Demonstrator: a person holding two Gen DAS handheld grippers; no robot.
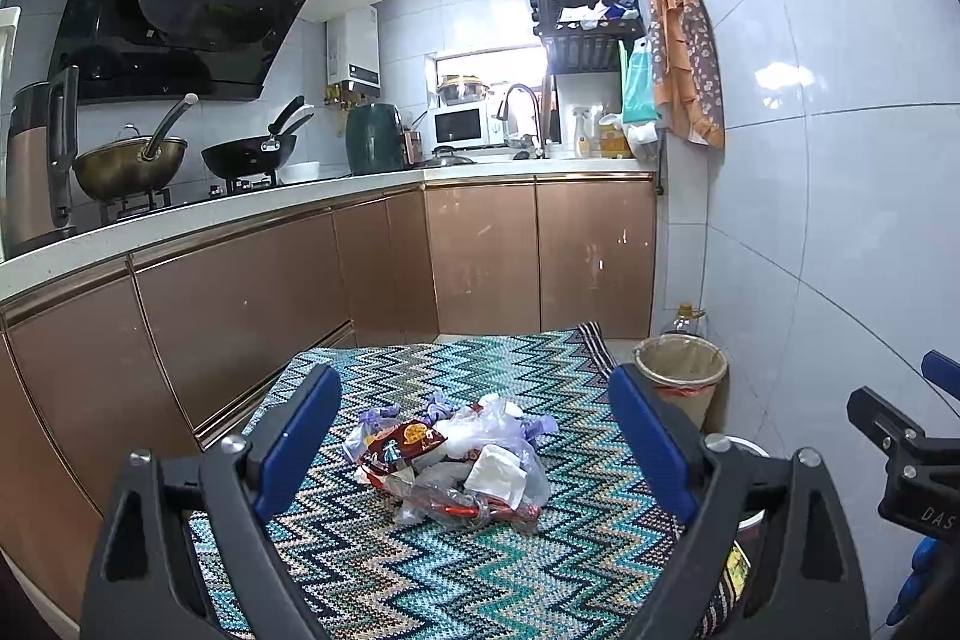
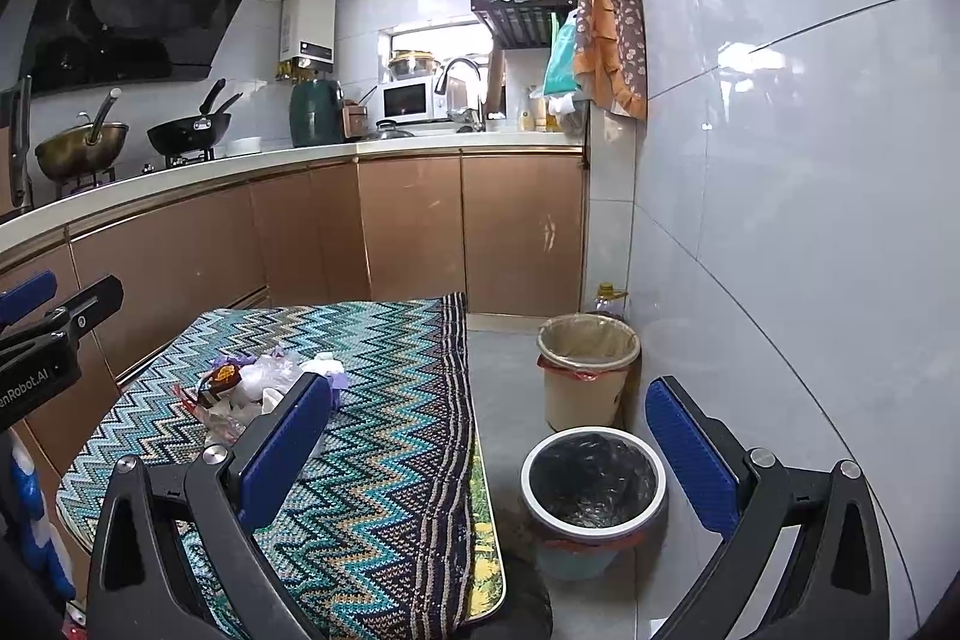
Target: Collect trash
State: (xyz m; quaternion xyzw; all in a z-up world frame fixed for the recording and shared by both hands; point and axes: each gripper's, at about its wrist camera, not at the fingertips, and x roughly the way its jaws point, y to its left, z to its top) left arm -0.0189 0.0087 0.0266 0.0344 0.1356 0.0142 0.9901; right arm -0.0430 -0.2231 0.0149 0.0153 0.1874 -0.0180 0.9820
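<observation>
Right claw [image 2: 486,436] spread wide, trash pile [image 2: 258,388] on zigzag cloth [image 2: 384,460], black-lined bin [image 2: 593,484] on floor beside it

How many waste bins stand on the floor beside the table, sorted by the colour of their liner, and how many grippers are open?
Bins with a black liner: 1, the near bin
Bins with a tan liner: 1, the far bin
Open grippers: 2, the left gripper and the right gripper
Total: 2 bins, 2 grippers
</observation>
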